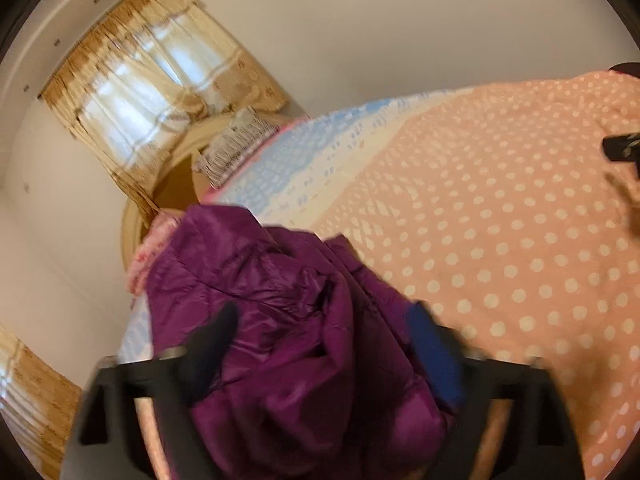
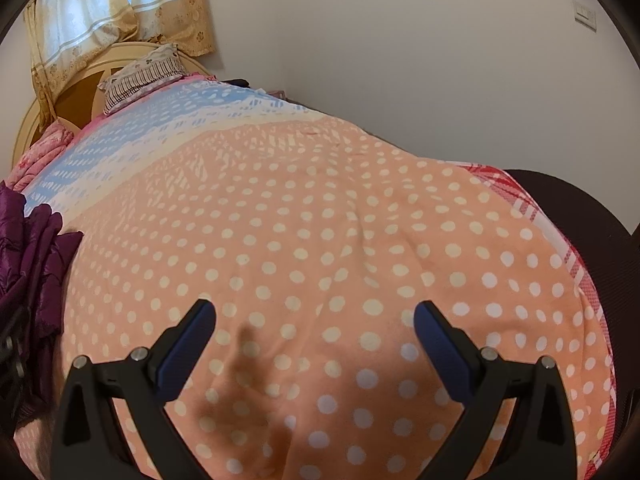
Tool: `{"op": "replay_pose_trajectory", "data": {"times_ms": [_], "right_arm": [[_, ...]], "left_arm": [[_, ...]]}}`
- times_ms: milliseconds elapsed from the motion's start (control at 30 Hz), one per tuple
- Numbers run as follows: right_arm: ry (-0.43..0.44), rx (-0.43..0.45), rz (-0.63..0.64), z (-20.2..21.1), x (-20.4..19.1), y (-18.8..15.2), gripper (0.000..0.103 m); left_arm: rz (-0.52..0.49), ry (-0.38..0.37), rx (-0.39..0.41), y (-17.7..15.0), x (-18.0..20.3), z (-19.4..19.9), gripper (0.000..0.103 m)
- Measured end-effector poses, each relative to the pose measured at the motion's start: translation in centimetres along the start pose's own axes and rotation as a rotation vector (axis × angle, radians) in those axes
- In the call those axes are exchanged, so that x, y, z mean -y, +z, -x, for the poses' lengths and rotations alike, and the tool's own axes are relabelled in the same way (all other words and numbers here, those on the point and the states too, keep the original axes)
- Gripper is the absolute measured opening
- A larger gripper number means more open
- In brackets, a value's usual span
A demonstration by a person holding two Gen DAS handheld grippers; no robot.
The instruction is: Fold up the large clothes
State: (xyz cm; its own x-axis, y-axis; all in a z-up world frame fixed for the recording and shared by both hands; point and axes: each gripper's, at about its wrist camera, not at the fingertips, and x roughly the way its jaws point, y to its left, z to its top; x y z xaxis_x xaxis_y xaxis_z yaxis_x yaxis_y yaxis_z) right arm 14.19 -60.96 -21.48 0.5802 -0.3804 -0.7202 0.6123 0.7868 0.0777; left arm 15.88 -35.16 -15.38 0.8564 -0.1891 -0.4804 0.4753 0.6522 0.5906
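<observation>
On the far left of my left-hand view, a yellow curtain (image 1: 152,80) hangs over a bright window, with the cream headboard (image 1: 176,168) of the bed just below it and a striped pillow (image 1: 236,148) leaning against that. My left tongs (image 1: 320,320) stand wide, and the purple jacket (image 1: 280,300) lies bunched in a heap between the two fingers; the picture is blurred, and as far as I can tell neither pad presses on the cloth. The jacket sits at the left edge of the bed, on the blanket (image 1: 500,240), which is blue and white near the pillow and peach with white dots over the rest. At the right edge of this view, a dark bit of my other tool (image 1: 620,146) pokes in above the blanket. In my right-hand view, the same jacket (image 2: 36,256) shows at the far left edge, crumpled on the blanket (image 2: 320,200) and well apart from my right tongs (image 2: 315,316). These tongs are also wide, with nothing between their blue-padded fingers (image 2: 188,348), and they hover over the dotted peach part. Farther right, a red-and-white striped border (image 2: 532,216) runs along the bed's edge, and a light switch (image 2: 585,16) sits high on the pale wall.
</observation>
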Motion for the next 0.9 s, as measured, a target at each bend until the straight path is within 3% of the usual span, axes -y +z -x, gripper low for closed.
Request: {"op": "replay_pose_trajectory", "data": {"times_ms": [167, 367, 533, 900], "right_arm": [[-0.001, 0.0, 0.008, -0.1, -0.1, -0.1, 0.101], [0.015, 0.02, 0.027, 0.2, -1.4, -0.2, 0.101], [0.059, -0.009, 0.08, -0.5, -4.3, 0.1, 0.092], [0.141, -0.001, 0.146, -1.5, -13.3, 4.4, 0.089]], "left_arm": [[0.002, 0.01, 0.011, 0.9, -1.3, 2.9, 0.092], [0.07, 0.082, 0.018, 0.7, -6.3, 4.4, 0.092], [0.165, 0.183, -0.043, -0.8, -12.3, 2.0, 0.092], [0.415, 0.356, -0.22, -4.6, -21.9, -7.4, 0.092]]}}
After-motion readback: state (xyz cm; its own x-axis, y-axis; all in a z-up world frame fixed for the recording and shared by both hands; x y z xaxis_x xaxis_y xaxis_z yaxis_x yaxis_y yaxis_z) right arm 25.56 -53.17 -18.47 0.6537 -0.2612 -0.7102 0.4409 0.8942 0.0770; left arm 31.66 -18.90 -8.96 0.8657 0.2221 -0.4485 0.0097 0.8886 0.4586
